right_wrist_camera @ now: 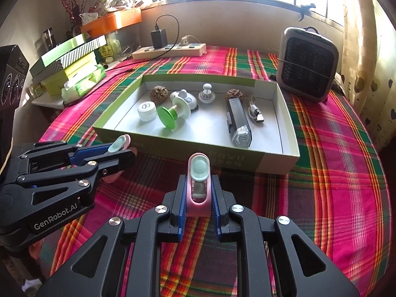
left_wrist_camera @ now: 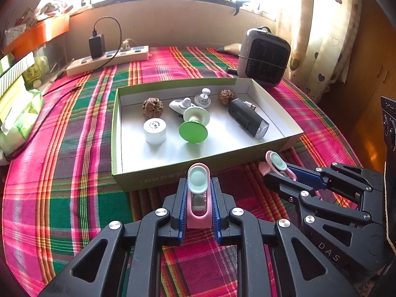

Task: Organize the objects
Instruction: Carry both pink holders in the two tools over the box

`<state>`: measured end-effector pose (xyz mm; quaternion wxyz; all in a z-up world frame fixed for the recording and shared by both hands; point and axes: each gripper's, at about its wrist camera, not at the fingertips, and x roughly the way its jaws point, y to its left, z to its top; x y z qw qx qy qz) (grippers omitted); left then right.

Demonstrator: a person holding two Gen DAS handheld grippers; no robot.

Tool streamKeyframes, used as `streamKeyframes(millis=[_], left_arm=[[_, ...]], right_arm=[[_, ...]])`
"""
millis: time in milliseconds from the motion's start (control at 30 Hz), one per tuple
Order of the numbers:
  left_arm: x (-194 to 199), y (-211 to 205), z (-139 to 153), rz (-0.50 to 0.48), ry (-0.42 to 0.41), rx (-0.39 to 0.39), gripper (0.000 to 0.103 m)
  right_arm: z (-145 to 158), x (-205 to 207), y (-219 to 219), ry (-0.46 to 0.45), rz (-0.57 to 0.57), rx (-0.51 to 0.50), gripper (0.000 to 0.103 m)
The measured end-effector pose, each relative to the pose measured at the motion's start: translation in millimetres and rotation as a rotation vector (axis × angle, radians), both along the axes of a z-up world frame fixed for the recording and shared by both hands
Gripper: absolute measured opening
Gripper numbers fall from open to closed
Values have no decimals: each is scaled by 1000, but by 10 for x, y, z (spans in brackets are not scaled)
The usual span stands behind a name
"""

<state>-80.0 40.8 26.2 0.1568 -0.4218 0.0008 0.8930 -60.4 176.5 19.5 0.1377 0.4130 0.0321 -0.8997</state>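
Note:
Each gripper is shut on a pink clip with a mint pad. My left gripper (left_wrist_camera: 198,198) holds its clip (left_wrist_camera: 198,182) upright just before the near wall of the open green-and-white box (left_wrist_camera: 115,133). My right gripper (right_wrist_camera: 198,198) pinches the other clip (right_wrist_camera: 198,170) in front of the box (right_wrist_camera: 288,133). The two grippers hover side by side over the plaid cloth. The left wrist view shows the right gripper (left_wrist_camera: 279,170) at the right. Inside the box lie two walnuts (left_wrist_camera: 152,108), a white jar (left_wrist_camera: 155,131), a green suction piece (left_wrist_camera: 193,131), a black torch (left_wrist_camera: 248,118) and a USB cable (right_wrist_camera: 256,113).
A small heater (right_wrist_camera: 307,64) stands behind the box at the right. A power strip (right_wrist_camera: 169,49) with a black charger lies along the back wall. Stacked green boxes and a tissue pack (right_wrist_camera: 81,84) crowd the left edge. A curtain hangs at the far right.

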Motion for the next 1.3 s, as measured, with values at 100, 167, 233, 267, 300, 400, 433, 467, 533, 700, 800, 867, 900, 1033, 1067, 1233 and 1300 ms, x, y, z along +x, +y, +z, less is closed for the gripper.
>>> streamKeyframes(millis=[100, 167, 233, 267, 300, 400, 433, 467, 533, 700, 800, 867, 900, 1033, 1067, 1233, 1300], left_arm=[[-5, -5, 45, 2, 7, 3, 16], [-14, -10, 76, 3, 10, 2, 16], [-25, -17, 111, 5, 17, 3, 16], [-33, -25, 126, 7, 19, 4, 16], [-41, -32, 136, 10, 20, 5, 16], [-70, -40, 164, 12, 25, 3, 16], [-84, -44, 176, 14, 27, 2, 16], [-90, -47, 188, 15, 30, 4, 16], [-123, -55, 205, 18, 31, 8, 16], [-189, -87, 237, 22, 36, 16, 16], [-240, -115, 246, 28, 37, 20, 16], [-279, -134, 245, 34, 33, 22, 16], [-298, -143, 242, 35, 32, 23, 16], [-393, -174, 223, 44, 22, 25, 16], [-415, -182, 220, 48, 20, 27, 16], [-531, -228, 194, 60, 13, 30, 16], [-580, -261, 183, 65, 9, 34, 16]], right_arm=[[67, -7, 13, 11, -1, -7, 18], [102, -17, 11, 18, -1, -5, 18], [135, -35, 7, 22, -2, -7, 18], [149, -39, 6, 26, -2, -6, 18], [164, -47, 2, 30, -2, -5, 18], [211, -84, -13, 39, -1, -3, 18], [229, -99, -17, 43, 0, -3, 18], [239, -108, -21, 45, 1, -2, 18], [264, -139, -30, 49, 2, 0, 18], [300, -221, -29, 51, 3, -3, 19], [306, -276, -20, 50, 1, -5, 18], [304, -322, -17, 48, 1, -4, 18], [305, -342, -16, 48, 1, -2, 18], [301, -432, 1, 44, 2, -9, 18], [294, -461, 2, 40, 4, -12, 18], [256, -589, -11, 24, 14, -15, 18], [245, -632, -12, 22, 14, -14, 18]])
